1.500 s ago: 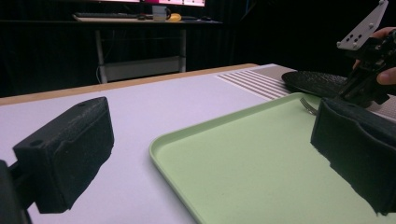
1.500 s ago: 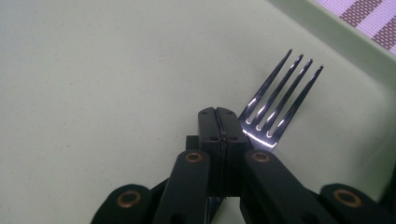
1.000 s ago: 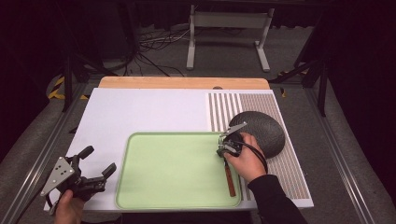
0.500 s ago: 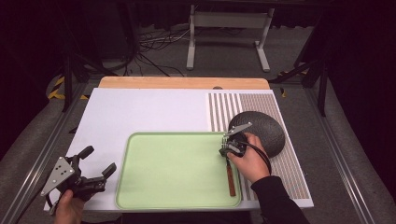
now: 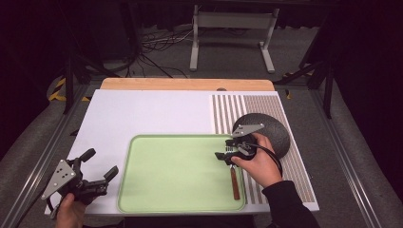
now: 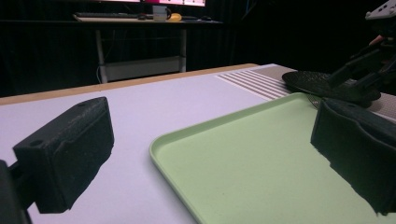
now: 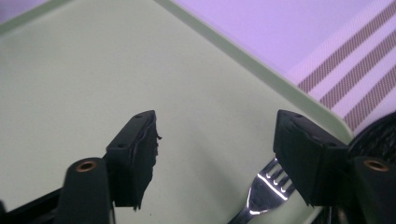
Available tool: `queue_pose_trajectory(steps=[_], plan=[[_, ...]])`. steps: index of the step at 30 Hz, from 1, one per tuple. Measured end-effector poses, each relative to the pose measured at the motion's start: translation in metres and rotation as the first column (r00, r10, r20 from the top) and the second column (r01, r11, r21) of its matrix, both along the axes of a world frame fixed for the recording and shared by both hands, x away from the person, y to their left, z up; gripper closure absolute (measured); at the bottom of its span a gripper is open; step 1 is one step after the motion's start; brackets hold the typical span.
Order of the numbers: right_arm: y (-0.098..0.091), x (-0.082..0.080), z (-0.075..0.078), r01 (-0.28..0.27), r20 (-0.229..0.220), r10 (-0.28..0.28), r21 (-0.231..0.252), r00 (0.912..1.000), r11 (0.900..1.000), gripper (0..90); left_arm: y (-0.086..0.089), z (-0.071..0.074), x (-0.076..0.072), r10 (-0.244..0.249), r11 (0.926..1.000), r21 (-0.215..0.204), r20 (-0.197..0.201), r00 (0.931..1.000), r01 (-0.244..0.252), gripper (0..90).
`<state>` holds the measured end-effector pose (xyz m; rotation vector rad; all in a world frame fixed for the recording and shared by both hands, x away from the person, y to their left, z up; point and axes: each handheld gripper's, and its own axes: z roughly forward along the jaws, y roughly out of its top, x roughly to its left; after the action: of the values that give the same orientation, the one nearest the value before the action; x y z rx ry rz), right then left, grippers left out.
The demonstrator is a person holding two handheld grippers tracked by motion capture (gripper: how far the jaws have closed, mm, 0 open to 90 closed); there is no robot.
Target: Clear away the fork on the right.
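- So, my right gripper (image 7: pixel 215 154) has just been opening; its jaws now stand wide with nothing pinched between them.
- The fork (image 5: pixel 234 180) lies inside the green tray (image 5: pixel 176 204), along its right rim, wooden handle toward me, tines (image 7: pixel 271 184) just beside my right jaw.
- The dark round plate (image 5: pixel 273 130) sits just right of the tray, on the striped mat (image 5: pixel 228 109).
- My left gripper (image 5: pixel 97 173) hovers left of the tray, jaws apart and empty.
- I judge the fork's placement done; backing my hand away is left.

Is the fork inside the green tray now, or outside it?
Inside: the fork lies on the green tray by its right rim, below the open right gripper.
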<state>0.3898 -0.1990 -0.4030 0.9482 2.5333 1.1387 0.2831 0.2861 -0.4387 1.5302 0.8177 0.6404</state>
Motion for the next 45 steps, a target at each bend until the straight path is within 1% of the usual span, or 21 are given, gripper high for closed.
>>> queue_pose_trajectory(steps=[3, 4, 6, 10, 15, 18, 20, 23, 27, 32, 35, 37, 40, 43, 45], plan=[[-0.003, -0.002, 0.004, -0.017, 0.015, 0.017, 0.036, 0.9997, 0.9992, 25.2, 0.0, 0.0, 0.0, 0.001, 1.0, 0.002, -0.001, 1.0, -0.001, 0.0], [-0.005, -0.002, 0.005, -0.022, 0.027, 0.021, 0.04, 0.9994, 0.999, 22.8, 0.0, 0.0, 0.0, 0.001, 1.0, 0.001, -0.002, 1.0, -0.001, 0.0], [-0.009, -0.003, 0.006, -0.03, 0.043, 0.028, 0.052, 0.9987, 0.9982, 20.6, 0.0, 0.0, 0.0, 0.001, 1.0, -0.001, -0.001, 1.0, -0.001, 0.0], [-0.017, -0.006, 0.01, -0.041, 0.076, 0.034, 0.09, 0.9965, 0.9951, 16.8, -0.001, 0.0, 0.0, 0.0, 1.0, 0.001, -0.002, 1.0, 0.0, 0.0], [-0.032, -0.01, 0.012, -0.041, 0.117, 0.026, 0.128, 0.9929, 0.9909, 15.8, -0.001, -0.001, 0.0, 0.002, 1.0, 0.0, -0.003, 1.0, -0.002, 0.0], [-0.042, -0.014, 0.013, -0.052, 0.141, 0.03, 0.158, 0.9895, 0.9861, 15.6, -0.001, -0.001, 0.0, 0.002, 1.0, -0.001, -0.003, 1.0, -0.002, 0.1], [-0.049, -0.018, 0.013, -0.064, 0.173, 0.032, 0.182, 0.9843, 0.9812, 15.5, -0.001, -0.001, 0.0, 0.002, 1.0, 0.002, -0.004, 1.0, -0.002, 0.0], [-0.056, -0.024, 0.012, -0.077, 0.205, 0.037, 0.192, 0.9781, 0.9784, 15.5, -0.001, -0.001, 0.0, 0.003, 1.0, 0.002, -0.005, 1.0, -0.003, 0.0], [-0.067, -0.029, 0.01, -0.081, 0.232, 0.03, 0.217, 0.9723, 0.9727, 15.3, -0.001, -0.001, 0.0, 0.004, 1.0, 0.002, -0.004, 1.0, -0.004, 0.1], [-0.079, -0.035, 0.007, -0.077, 0.258, 0.009, 0.255, 0.9661, 0.9639, 15.0, -0.001, -0.001, 0.0, 0.004, 1.0, 0.003, -0.005, 1.0, -0.004, 0.0], [-0.084, -0.037, 0.005, -0.073, 0.264, 0.001, 0.264, 0.9644, 0.9617, 14.8, -0.001, -0.001, 0.0, 0.004, 1.0, 0.004, -0.005, 1.0, -0.004, 0.0], [-0.091, -0.04, 0.002, -0.075, 0.273, -0.005, 0.284, 0.9619, 0.9559, 14.8, -0.001, -0.001, 0.0, 0.004, 1.0, 0.004, -0.005, 1.0, -0.004, 0.0], [-0.096, -0.043, 0.0, -0.081, 0.288, -0.01, 0.302, 0.9576, 0.9498, 14.7, -0.001, -0.001, 0.0, 0.004, 1.0, 0.004, -0.007, 1.0, -0.004, 0.0], [-0.103, -0.047, -0.004, -0.079, 0.299, -0.019, 0.312, 0.9542, 0.9469, 14.7, -0.002, -0.001, 0.0, 0.002, 1.0, 0.007, -0.007, 1.0, -0.002, 0.0], [-0.107, -0.048, -0.007, -0.071, 0.3, -0.027, 0.311, 0.9534, 0.9478, 14.7, -0.002, -0.001, 0.0, 0.004, 1.0, 0.008, -0.006, 1.0, -0.004, 0.0]])
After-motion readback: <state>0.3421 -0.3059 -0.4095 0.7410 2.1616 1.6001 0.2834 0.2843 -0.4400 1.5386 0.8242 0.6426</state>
